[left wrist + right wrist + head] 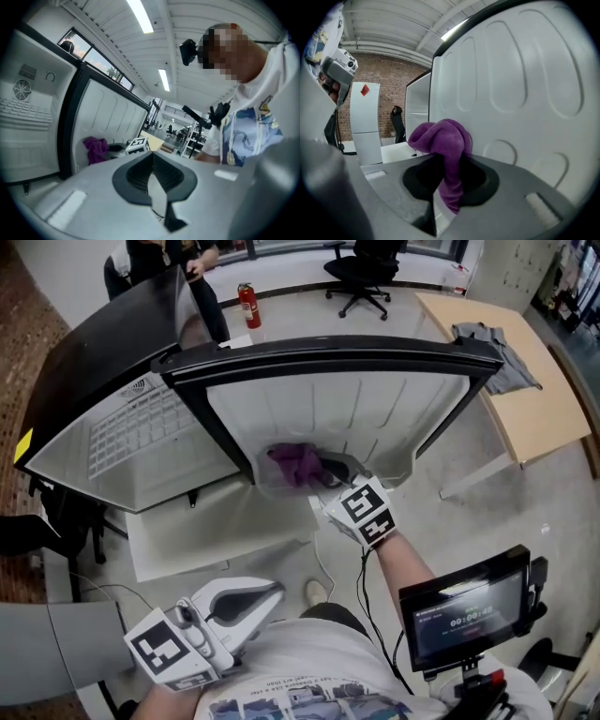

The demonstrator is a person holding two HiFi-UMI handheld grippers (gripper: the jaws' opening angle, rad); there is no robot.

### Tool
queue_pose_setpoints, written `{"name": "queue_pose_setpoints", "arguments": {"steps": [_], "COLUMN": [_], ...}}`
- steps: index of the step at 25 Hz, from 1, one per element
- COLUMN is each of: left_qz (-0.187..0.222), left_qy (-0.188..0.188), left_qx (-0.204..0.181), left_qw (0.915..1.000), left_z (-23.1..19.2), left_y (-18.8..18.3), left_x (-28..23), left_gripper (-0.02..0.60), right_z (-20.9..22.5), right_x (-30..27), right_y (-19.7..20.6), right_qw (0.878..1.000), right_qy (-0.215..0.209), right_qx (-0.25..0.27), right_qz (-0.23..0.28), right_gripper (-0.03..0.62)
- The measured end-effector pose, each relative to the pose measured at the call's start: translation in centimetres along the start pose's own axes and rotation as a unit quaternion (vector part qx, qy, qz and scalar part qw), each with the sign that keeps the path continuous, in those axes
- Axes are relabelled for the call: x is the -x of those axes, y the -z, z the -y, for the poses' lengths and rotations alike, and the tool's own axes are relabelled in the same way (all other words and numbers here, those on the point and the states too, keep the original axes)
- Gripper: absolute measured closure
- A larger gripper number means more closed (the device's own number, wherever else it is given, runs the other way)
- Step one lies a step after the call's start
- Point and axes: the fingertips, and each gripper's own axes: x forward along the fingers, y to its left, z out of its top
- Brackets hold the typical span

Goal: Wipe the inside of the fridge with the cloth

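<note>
- The purple cloth [298,465] [443,140] sits bunched at the tips of the right claw [323,470]. The right gripper view shows the two jaws clamped on it, with a tail of fabric hanging down between them.
- Directly ahead of that claw, the wad presses against the white moulded inner panel [375,409] of the open fridge [309,357]. Ribbed hollows in the panel rise above and to the right of the claw in its own view.
- A black frame [202,418] runs just left of the right claw and divides the ribbed panel from a second white surface [141,442] that carries vent slots.
- The left claw [267,594] [152,161] hangs low, close to the person's white printed shirt [319,681] and well back from the fridge. Its jaws are together with nothing between them.
- From the left claw's own view, the cloth [96,147] and the right gripper's marker cube [138,146] lie ahead and to the left.
- Below and to the right of the right claw, a small lit screen [464,606] is mounted at the person's side.
- Far beyond the fridge stand a red fire extinguisher [248,306], a black office chair [361,273] and a wooden bench [553,418] with a grey garment [487,348] lying on it.
</note>
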Motion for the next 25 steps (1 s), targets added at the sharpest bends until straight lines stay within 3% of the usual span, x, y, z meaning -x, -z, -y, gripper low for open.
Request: {"name": "queue_pose_setpoints", "arguments": {"steps": [13, 25], "left_qz": [-0.014, -0.019], "left_qy": [0.057, 0.072], "left_qx": [-0.012, -0.017], "left_qw": [0.9982, 0.9971], "left_z": [1.5, 2.1], "left_y": [-0.1, -0.2], "left_x": [-3.0, -3.5], "left_gripper": [0.574, 0.574], "right_z": [5.7, 11.0], "right_x": [6.6, 12.8], "right_y": [1.9, 4.2], "right_qw": [0.996, 0.98], "right_qy": [0.091, 0.195], "right_qx": [-0.018, -0.023], "right_qz": [-0.009, -0.032], "right_gripper": [0.516, 0.516]}}
